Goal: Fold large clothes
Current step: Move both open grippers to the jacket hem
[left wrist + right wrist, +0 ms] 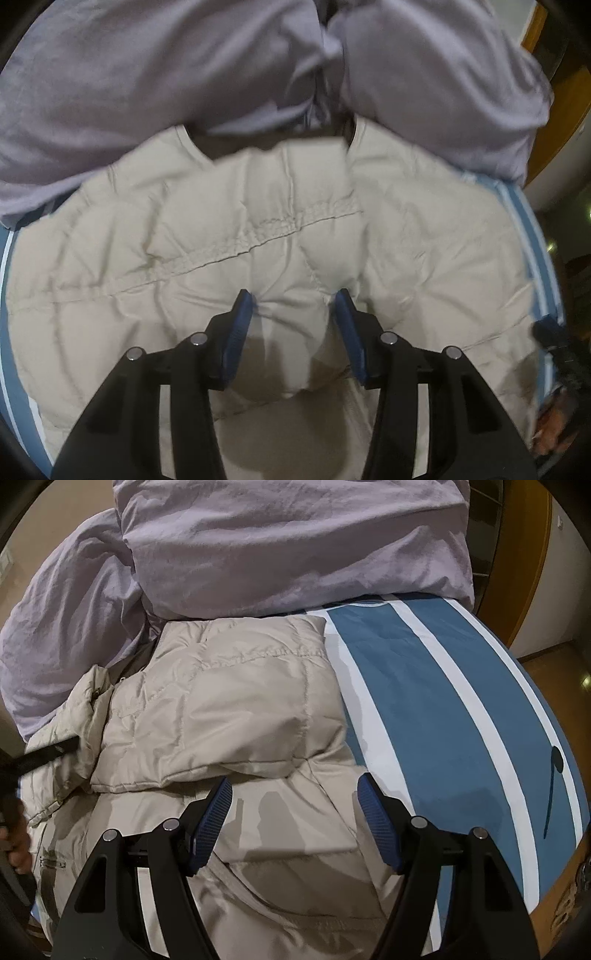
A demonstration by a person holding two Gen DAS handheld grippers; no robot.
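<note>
A beige quilted puffer jacket [258,229] lies spread on a blue and white striped bed sheet [443,686]. In the right wrist view the jacket [229,709] shows one part folded over onto its body. My left gripper [295,301] is open, its blue pads [236,332] pressing on the jacket with a fold of fabric bulging between them. My right gripper [295,790] is open just above the jacket near its right edge, holding nothing.
Lilac bedding [147,81] is heaped at the far side of the bed, also in the right wrist view [295,546]. A wooden door frame [532,572] and floor lie to the right. The other gripper shows at the right edge [554,332] and left edge [44,757].
</note>
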